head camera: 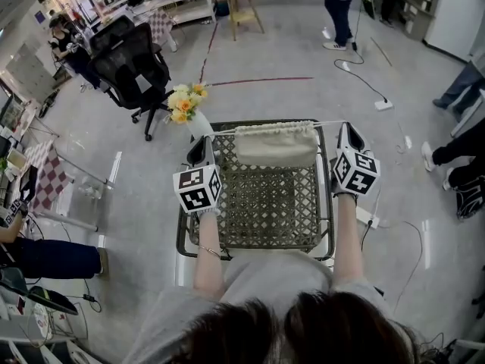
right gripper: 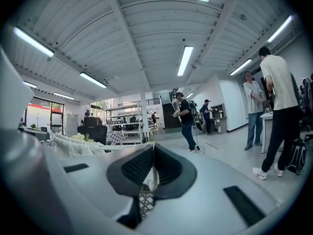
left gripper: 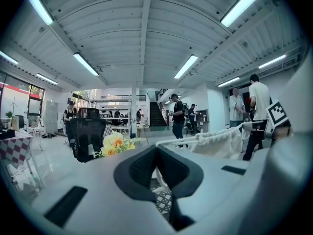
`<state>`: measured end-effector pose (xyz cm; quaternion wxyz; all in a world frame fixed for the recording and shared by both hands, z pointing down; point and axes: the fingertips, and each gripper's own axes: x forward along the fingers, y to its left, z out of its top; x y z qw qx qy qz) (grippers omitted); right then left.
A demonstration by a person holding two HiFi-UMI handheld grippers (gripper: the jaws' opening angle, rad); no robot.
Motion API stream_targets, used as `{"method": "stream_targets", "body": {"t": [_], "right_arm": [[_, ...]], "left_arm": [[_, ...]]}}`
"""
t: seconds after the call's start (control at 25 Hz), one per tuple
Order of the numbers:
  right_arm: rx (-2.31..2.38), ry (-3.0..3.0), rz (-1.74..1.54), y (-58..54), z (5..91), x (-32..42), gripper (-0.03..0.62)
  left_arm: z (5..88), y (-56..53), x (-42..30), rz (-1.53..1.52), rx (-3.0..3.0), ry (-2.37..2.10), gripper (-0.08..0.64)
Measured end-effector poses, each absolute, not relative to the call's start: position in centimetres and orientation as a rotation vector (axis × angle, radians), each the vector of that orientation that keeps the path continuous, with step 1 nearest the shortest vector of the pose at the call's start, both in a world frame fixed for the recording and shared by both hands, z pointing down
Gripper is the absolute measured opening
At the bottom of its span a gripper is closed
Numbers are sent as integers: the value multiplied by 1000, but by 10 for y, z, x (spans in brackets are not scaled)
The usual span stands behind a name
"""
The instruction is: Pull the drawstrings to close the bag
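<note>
A grey-floored open workshop, with people standing at its edges, surrounds a lattice-topped table (head camera: pixel 258 211). At the table's far edge sits the cream drawstring bag (head camera: pixel 275 146). Its drawstrings (head camera: pixel 227 131) run taut to either side. The left gripper (head camera: pixel 204 144) is pressed together on one cord and the right gripper (head camera: pixel 347 131) pinches the other. The bag's mouth looks gathered and ruched but remains fairly wide, so the closing seems partly done. More outward pulling is probably needed.

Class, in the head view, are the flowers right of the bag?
No, the flowers stand left of the bag, at its far side.
</note>
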<state>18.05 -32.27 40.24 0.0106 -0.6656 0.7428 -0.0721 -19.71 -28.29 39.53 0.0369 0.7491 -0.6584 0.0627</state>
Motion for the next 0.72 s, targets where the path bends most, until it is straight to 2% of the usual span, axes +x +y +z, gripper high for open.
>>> {"method": "stream_targets", "body": {"t": [0.72], "right_arm": [[-2097, 2255, -238, -322, 398, 190, 26]], "left_arm": [[392, -284, -200, 149, 2296, -2021, 26]]}}
